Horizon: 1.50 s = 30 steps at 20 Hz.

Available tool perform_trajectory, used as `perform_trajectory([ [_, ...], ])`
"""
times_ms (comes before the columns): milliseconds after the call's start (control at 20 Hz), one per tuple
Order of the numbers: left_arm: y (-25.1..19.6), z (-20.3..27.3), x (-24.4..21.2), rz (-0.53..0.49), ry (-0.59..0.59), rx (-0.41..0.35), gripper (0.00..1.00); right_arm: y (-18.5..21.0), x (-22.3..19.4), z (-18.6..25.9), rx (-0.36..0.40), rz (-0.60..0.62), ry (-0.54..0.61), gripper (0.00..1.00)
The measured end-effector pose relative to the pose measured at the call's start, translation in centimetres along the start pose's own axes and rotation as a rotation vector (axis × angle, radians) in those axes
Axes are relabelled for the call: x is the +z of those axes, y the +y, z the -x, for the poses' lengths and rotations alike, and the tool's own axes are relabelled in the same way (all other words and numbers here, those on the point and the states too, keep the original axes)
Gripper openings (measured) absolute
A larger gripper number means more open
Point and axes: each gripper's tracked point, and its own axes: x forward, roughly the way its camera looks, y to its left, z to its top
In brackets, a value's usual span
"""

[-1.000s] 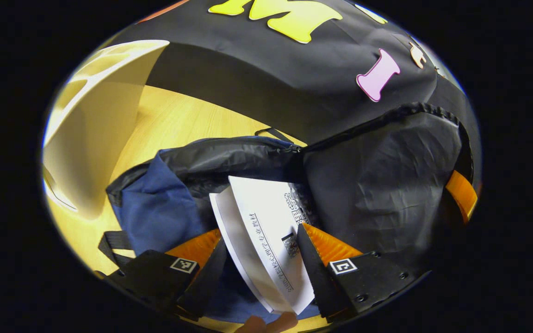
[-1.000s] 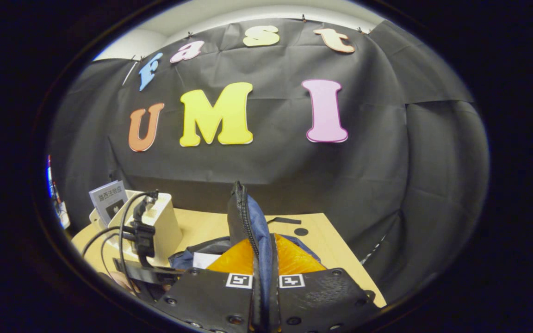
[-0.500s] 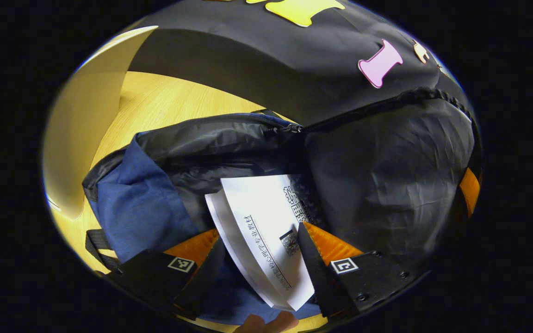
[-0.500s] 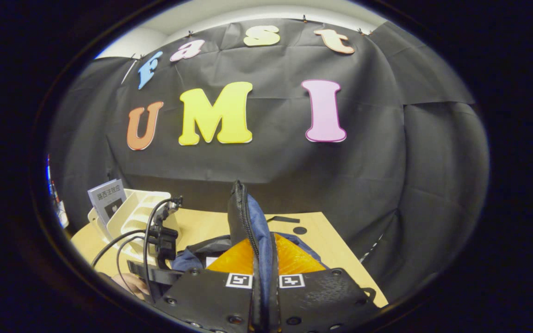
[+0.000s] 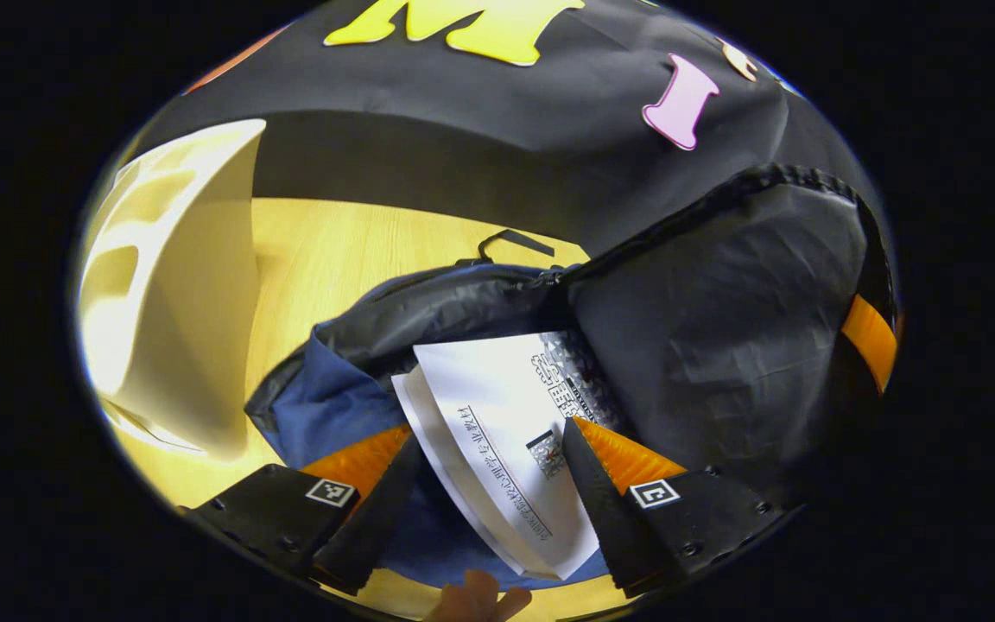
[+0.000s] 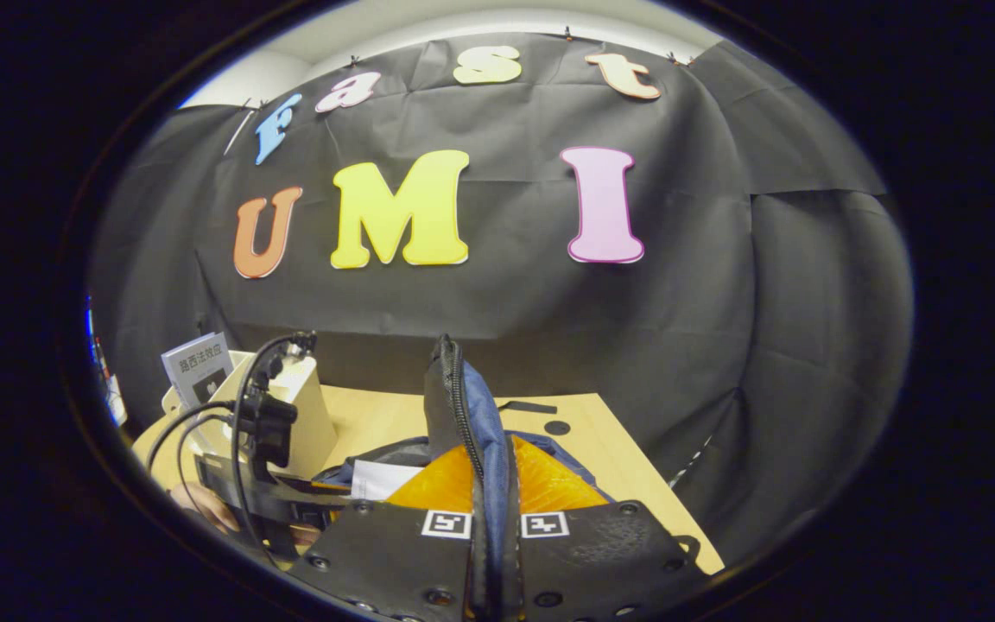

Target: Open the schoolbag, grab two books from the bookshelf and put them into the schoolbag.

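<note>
Right ahead of the left hand-held gripper (image 5: 482,471), a white book (image 5: 497,423) lies slanted between its spread fingers, its far end inside the open mouth of the blue schoolbag (image 5: 325,406) on the worktop (image 5: 351,250); whether both fingers press it cannot be told. Off to its left stands the cream bookshelf (image 5: 178,320). The right hand-held gripper (image 6: 492,484) is pinched tight on the schoolbag's zipped flap (image 6: 463,406), holding it upright.
</note>
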Motion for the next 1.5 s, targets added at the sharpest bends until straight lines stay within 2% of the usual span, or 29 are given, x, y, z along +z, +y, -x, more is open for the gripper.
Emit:
perform_trajectory([
  [200, -0.2, 0.2, -1.6, 0.027, 0.067, -0.031, 0.99, 0.0, -0.2, 0.0, -0.007, -0.004, 0.003, 0.06],
  [400, 1.8, 2.6, -1.6, 0.06, 0.042, -0.037, 0.99, 0.1, -0.4, 0.0, -0.017, 0.007, 0.012, 0.04],
  [500, 2.6, 4.2, -1.7, 0.064, 0.034, -0.032, 0.99, 0.6, -0.5, 0.1, -0.021, 0.016, 0.017, 0.07],
  [550, 2.7, 5.0, -1.7, 0.05, 0.025, -0.034, 0.99, 0.7, -0.4, 0.1, -0.025, 0.022, 0.014, 0.05],
  [700, 2.7, 8.8, -1.0, -0.041, -0.037, -0.029, 0.99, 1.1, -0.5, 0.3, -0.036, 0.03, 0.014, 0.07],
  [800, 3.3, 11.8, 0.5, -0.11, -0.104, 0.013, 0.99, 1.3, -0.7, 0.2, -0.042, 0.025, 0.017, 0.09],
  [1000, 6.6, 17.9, 3.7, -0.214, -0.25, 0.167, 0.99, 1.5, -0.9, 0.2, -0.056, 0.018, 0.018, 0.07],
  [1250, 10.2, 25.0, 8.5, -0.266, -0.381, 0.322, 0.98, 2.1, -0.7, 0.1, -0.062, 0.02, 0.015, 0.07],
  [1500, 14.5, 29.4, 13.8, -0.254, -0.421, 0.455, 0.98, 2.7, -0.5, 0.1, -0.049, 0.028, 0.009, 0.07],
])
